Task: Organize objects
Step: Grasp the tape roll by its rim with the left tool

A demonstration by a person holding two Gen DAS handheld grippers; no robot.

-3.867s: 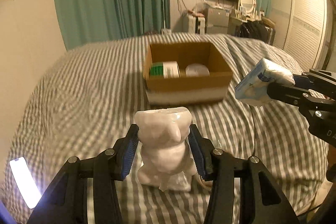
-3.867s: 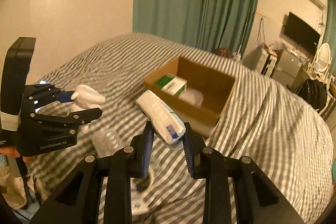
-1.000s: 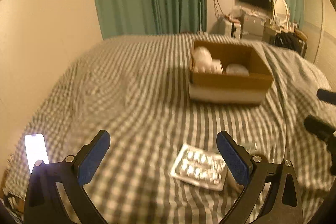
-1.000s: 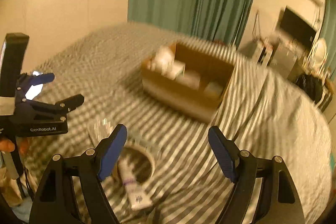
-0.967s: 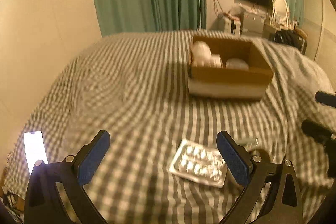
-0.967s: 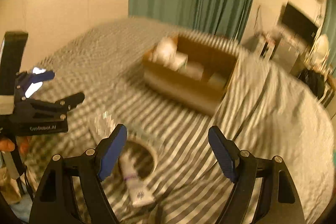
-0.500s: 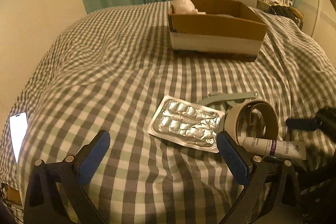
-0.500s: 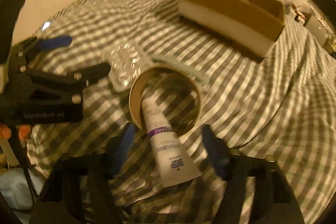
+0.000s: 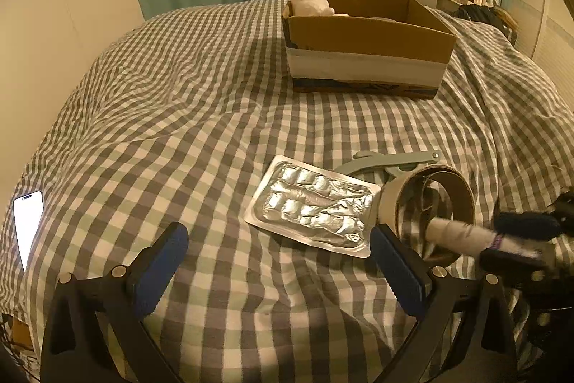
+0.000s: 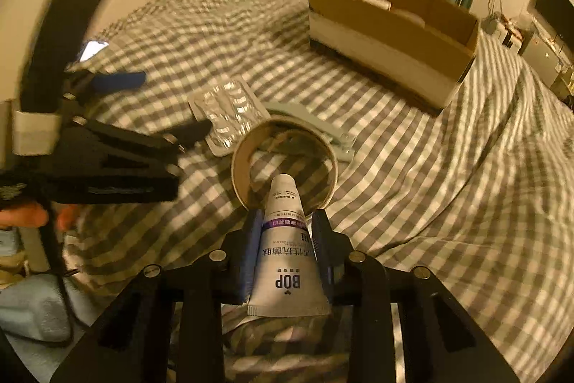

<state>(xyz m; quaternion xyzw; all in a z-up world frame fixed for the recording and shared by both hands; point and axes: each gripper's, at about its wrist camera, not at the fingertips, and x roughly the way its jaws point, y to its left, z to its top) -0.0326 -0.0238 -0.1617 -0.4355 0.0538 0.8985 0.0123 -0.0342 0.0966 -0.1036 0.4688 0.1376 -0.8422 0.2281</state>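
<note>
My right gripper (image 10: 285, 234) is shut on a white tube (image 10: 285, 203) with a purple band, low over the checked bed. The tube's cap end pokes into a cardboard tape ring (image 10: 238, 167). In the left wrist view the tube (image 9: 455, 234) lies across the ring (image 9: 389, 203), with the right gripper (image 9: 516, 239) blurred at the right edge. My left gripper (image 9: 280, 259) is open, just short of a silver blister pack (image 9: 312, 205). A cardboard box (image 9: 366, 34) stands farther back with a white wrapped bundle (image 9: 308, 0) in it.
A grey plastic tool (image 9: 391, 160) lies behind the ring and touches it. A lit phone (image 9: 28, 225) rests at the bed's left edge. Green curtains and a cream wall stand behind the bed. A hand (image 10: 28, 216) holds the left gripper (image 10: 158, 106).
Both grippers have dropped low over the bed and come close to the loose items. My right gripper, open a second ago, has shut on the white tube.
</note>
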